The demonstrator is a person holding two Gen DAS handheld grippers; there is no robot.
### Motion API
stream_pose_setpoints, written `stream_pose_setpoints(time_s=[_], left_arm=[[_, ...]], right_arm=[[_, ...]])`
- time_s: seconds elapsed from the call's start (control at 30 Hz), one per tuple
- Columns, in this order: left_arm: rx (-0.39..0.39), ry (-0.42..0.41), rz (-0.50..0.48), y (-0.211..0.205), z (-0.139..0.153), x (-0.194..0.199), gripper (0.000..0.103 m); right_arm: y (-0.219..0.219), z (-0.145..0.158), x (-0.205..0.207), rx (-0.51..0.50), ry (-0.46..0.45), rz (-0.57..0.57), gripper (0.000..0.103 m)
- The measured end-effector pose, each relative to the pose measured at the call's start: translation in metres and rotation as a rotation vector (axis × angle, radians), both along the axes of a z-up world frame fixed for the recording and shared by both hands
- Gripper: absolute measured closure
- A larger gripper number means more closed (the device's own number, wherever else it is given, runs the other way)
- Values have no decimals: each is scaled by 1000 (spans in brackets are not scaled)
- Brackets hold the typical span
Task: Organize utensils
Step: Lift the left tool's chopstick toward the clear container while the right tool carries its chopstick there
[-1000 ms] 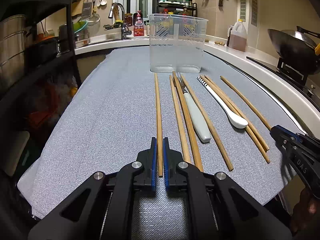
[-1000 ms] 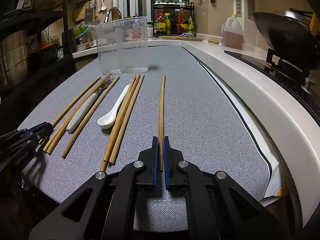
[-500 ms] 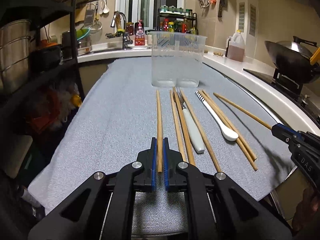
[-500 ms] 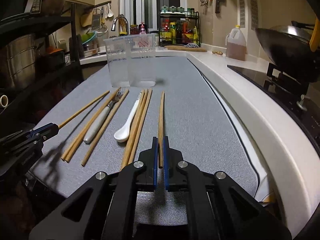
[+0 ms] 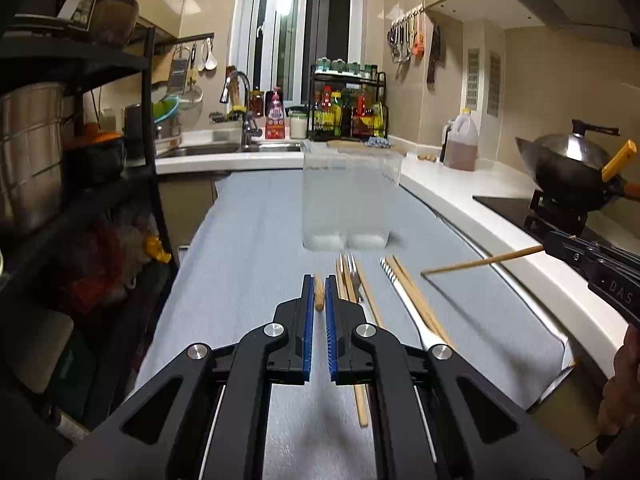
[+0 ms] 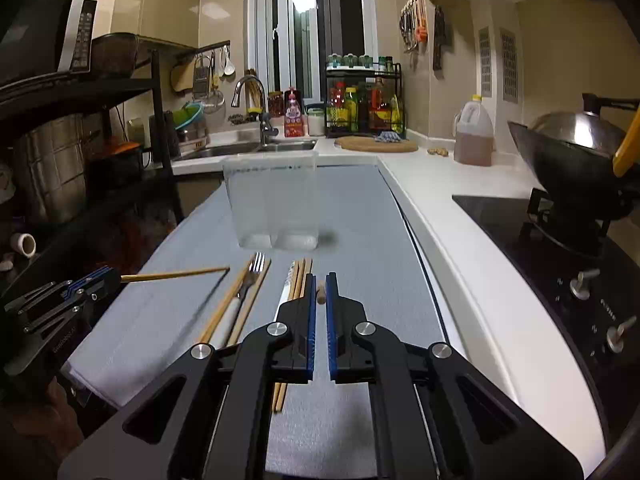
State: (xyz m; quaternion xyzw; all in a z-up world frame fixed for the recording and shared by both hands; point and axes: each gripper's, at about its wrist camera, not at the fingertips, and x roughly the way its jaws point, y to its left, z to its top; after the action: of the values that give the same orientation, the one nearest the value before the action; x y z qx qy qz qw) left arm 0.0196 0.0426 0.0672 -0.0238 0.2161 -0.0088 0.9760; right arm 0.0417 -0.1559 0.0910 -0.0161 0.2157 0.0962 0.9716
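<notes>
We hold one chopstick (image 5: 319, 294) clamped in the left tool (image 5: 319, 300) and another chopstick (image 6: 320, 293) in the right tool (image 6: 320, 300). The clear divided holder (image 5: 347, 200) stands ahead; we should tip each stick upright over one compartment before releasing.

The gray mat (image 5: 248, 240) is woven cloth, matt and finely textured. The chopsticks (image 6: 298, 276) look like pale bare wood, and a fork (image 6: 254, 270) among them is shiny metal. The container (image 5: 350, 200) is clear, slightly frosted plastic. Both grippers are matt black plastic with ribbed blue pads (image 5: 307, 320) and bright metal pins. The white countertop (image 6: 440, 200) is smooth, the wok (image 6: 568, 148) dark glossy metal.
</notes>
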Motion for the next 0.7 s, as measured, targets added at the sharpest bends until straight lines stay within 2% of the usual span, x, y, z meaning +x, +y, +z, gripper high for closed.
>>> stream_pose_setpoints(time_s=[0.4,0.7], left_arm=[[-30,-3,-16,16,62,63,97],[-49,72,-27,18,87,104,97]], right_arm=[[6,64,59,57,-2,-5,98],[9,101,103,117,18,6,98]])
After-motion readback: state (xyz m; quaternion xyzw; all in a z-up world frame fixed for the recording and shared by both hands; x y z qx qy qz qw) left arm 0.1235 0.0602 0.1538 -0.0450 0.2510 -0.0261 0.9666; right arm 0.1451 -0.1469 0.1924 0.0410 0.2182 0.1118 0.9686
